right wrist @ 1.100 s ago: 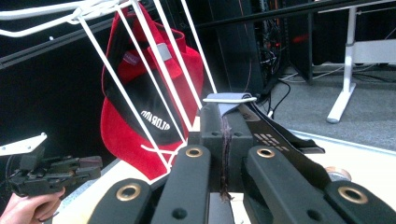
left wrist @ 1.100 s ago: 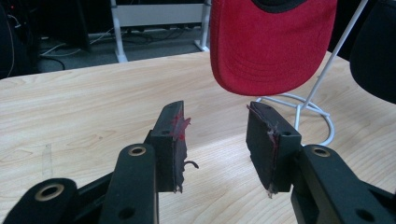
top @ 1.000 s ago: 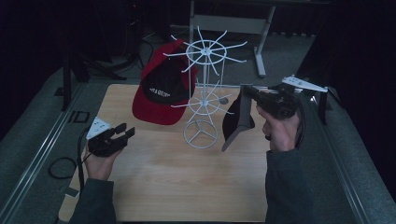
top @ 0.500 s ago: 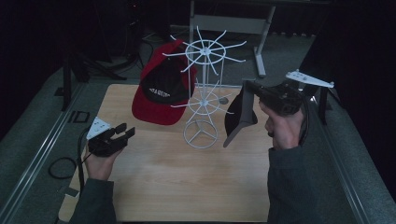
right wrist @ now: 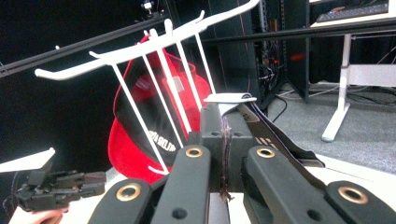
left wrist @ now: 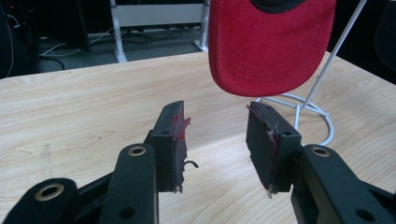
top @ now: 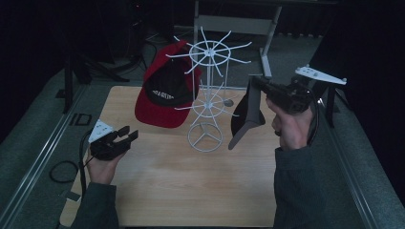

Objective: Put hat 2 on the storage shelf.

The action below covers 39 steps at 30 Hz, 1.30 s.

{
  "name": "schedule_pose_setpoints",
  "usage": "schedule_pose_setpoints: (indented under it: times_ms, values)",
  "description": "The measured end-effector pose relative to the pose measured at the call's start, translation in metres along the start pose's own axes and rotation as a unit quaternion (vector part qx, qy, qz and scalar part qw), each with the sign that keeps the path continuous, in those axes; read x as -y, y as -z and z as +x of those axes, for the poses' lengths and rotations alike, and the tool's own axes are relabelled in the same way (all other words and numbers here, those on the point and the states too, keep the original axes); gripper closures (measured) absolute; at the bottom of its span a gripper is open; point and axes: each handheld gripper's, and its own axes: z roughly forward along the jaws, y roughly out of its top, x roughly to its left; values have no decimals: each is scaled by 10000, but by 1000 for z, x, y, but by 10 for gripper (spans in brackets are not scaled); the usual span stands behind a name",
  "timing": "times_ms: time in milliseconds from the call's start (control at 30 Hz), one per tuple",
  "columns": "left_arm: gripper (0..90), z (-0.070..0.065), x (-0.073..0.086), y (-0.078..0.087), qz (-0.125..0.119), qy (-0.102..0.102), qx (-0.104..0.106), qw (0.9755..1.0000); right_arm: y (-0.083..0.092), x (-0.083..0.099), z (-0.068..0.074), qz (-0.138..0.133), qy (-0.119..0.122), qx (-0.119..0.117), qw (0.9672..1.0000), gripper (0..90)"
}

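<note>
The step in hand appears to be hanging a second cap on the white rack, which is standing at the centre of the bench in the high view. The right tongs, right of centre in that view, are clamped shut on the black cap, gripping it by its top edge so that it is hanging free, brim downward, just right of the rack and clear of the bench. In the right gripper view the jaws are pressing together on the cap's dark fabric, with the rack's upper prongs spreading close ahead. A red cap is already hanging on the rack's left side. The left tongs, at the lower left of the high view, are standing open and empty above the bench; in the left gripper view nothing is lying between the pads. The next move is likely calling for lifting the black cap level with a free prong on the right side, hooking it on, then releasing without swinging the light rack.
</note>
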Motion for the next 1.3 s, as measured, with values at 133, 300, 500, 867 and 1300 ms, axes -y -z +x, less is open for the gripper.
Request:
schedule_pose_setpoints:
  times_ms: [133, 300, 500, 867, 1300]
  values:
    - [578, 0, 0, 0, -4, 4, 3, 10000, 1, -4, 2, -64, -6, -29, 10000, 897]
    - [578, 0, 0, 0, -8, 9, 19, 10000, 1, -9, 5, -126, 8, -43, 9999, 897]
    - [578, 0, 0, 0, -3, 7, 14, 10000, 2, -15, 9, -225, 58, -38, 9997, 897]
    - [578, 0, 0, -1, -1, 3, 16, 10000, 6, -24, 18, -375, 186, 47, 9991, 896]
    - [578, -1, -1, -2, 0, -8, 34, 10000, 9, -35, 29, -504, 347, 96, 9981, 896]
